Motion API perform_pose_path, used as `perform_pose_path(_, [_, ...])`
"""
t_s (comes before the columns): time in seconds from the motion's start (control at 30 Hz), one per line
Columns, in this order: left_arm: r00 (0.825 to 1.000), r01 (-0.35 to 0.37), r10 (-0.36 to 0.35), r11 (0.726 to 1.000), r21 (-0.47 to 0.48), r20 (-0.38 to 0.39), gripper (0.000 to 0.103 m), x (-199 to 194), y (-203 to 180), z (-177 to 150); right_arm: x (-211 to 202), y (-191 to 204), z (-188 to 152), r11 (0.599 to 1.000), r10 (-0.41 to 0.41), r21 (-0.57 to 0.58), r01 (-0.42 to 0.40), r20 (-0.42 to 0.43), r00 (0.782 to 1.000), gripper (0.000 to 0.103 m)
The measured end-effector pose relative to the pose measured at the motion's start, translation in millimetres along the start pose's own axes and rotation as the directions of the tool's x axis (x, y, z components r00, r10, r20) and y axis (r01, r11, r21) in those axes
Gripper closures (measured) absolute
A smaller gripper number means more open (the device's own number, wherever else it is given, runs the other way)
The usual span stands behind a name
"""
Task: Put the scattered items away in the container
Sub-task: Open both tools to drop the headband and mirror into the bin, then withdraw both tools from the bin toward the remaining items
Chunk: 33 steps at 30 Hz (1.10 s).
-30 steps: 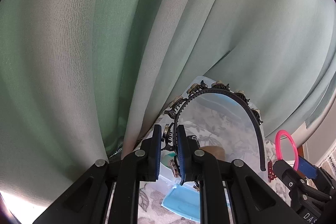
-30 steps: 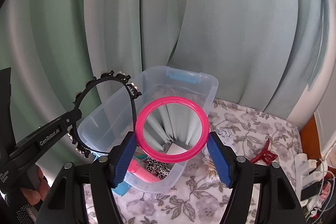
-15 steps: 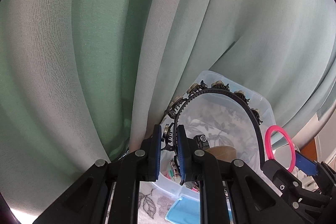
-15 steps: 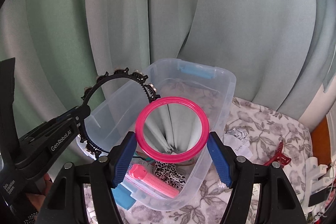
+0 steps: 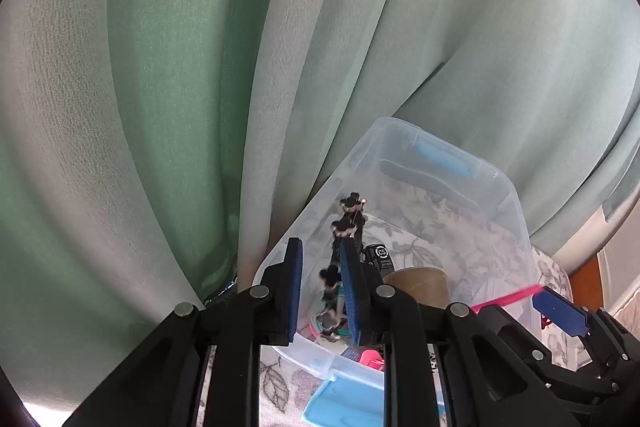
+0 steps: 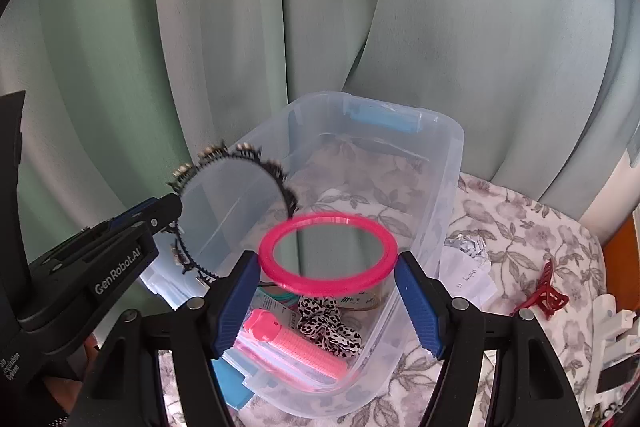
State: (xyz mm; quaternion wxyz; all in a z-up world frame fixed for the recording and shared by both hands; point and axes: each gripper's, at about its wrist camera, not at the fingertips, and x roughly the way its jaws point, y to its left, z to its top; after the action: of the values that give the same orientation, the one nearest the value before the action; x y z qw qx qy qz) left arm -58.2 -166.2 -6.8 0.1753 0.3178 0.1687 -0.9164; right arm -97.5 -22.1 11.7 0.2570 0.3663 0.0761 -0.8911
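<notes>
**Both tongs over the bin: headband coming loose, mirror still pinched**

L tongs [image 5: 320,259]: jaws narrow but just been opening. The black jewelled headband [image 5: 348,217] stands edge-on betw the blue pads, close against the R-hand pad w/ a gap showing on the other side, so not clamped. In the R wrist view it's blurred, its arc over the bin's L wall.

R tongs [image 6: 327,259]: jaws wide, tips pinching the pink-rimmed round mirror [image 6: 328,247] at both sides of its rim. Mirror is tipped nearly flat, blurred, glass up, above the bin's near half.

Clear plastic bin [image 6: 452,187] sits twd the far L corner of the counter [image 6: 520,227], which has a grey floral cloth on it. Inside, near end: pink ribbed tube [image 6: 296,347], leopard-print fabric band [image 6: 328,323] touching it, and a brown cardboard roll [image 5: 418,285]. Far half of the bin shows only its bare bottom. Blue latch [image 6: 384,119] on the far end wall.

Outside, just R of the bin: crumpled paper [image 6: 466,243]. Further R, near the counter's R edge: red hair claw [image 6: 544,295].

Behind it all, pale green curtain [image 6: 320,27], touching the bin's far L side
</notes>
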Motion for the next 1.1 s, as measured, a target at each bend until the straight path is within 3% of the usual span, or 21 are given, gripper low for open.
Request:
perform_pose_path(0.23, [1.000,0.025,-0.025,1.000,0.003,0.001,0.060,-4,-3,-9,1,0,-1,1.000,0.008,-0.004,-0.008,-0.004,1.000,0.029])
perform_pose_path(0.3, [1.000,0.027,-0.027,1.000,0.000,0.000,0.057,19,-7,3,3,-1,-2,1.000,0.009,-0.002,-0.009,-0.004,1.000,0.028])
perform_pose_path(0.53, [0.999,0.043,-0.043,0.999,-0.014,-0.005,0.041,22,-6,3,0,-3,-2,1.000,0.007,0.012,-0.007,0.004,1.000,0.019])
perform_pose_path(0.7, [0.999,0.052,-0.052,0.999,-0.015,-0.006,0.036,20,-9,8,-3,-6,-3,1.000,0.006,0.026,-0.007,0.009,1.000,0.012])
perform_pose_path(0.87, [0.998,0.055,-0.055,0.998,-0.010,-0.005,0.035,-8,1,5,-8,-14,-6,0.999,-0.003,0.053,0.002,0.021,1.000,0.003])
perform_pose_path(1.1, [0.998,0.063,-0.063,0.998,0.000,-0.004,0.034,-18,-6,4,-24,-22,-10,0.996,-0.011,0.087,0.007,0.036,0.999,0.002])
